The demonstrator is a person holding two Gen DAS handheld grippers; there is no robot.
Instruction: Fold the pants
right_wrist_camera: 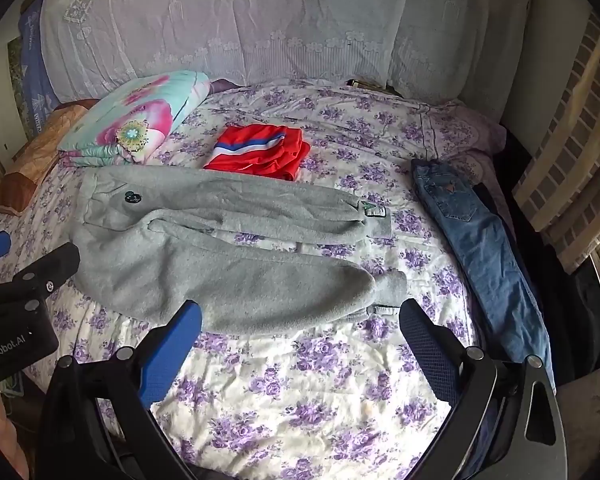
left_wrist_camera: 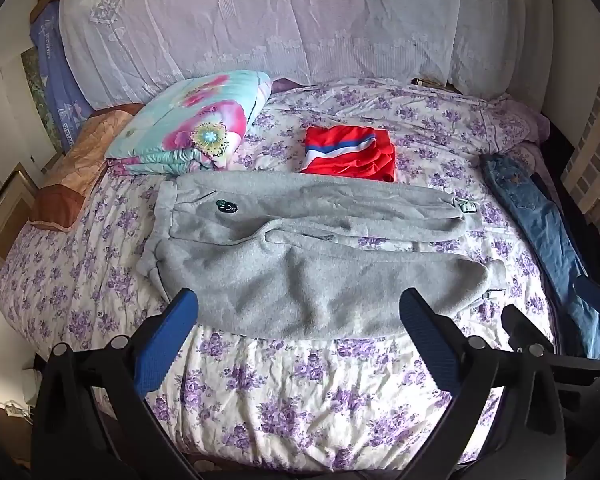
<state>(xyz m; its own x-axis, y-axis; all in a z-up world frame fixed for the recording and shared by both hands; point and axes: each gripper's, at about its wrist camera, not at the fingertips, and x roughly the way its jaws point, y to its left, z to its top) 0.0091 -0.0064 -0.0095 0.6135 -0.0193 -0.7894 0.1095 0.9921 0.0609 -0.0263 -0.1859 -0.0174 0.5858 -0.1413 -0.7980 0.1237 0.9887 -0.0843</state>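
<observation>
So the grey sweatpants are lying spread flat across the middle of the floral bedsheet, waistband to the left, legs running right. Both the left gripper and right gripper are hovering just above the near edge, jaws spread wide, gripping nothing. Folded red shorts and jeans are sitting nearby.

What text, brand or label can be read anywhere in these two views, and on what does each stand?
"GenRobot.AI": white print on the black body of the left gripper, cut off at the right wrist view's edge.
Blue cloth at far left: white lettering, too blurred to read.
Grey sweatpants: dark round badge and green-white cuff patch, neither legible.
Jeans: small brown pocket emblem, no readable letters.
</observation>
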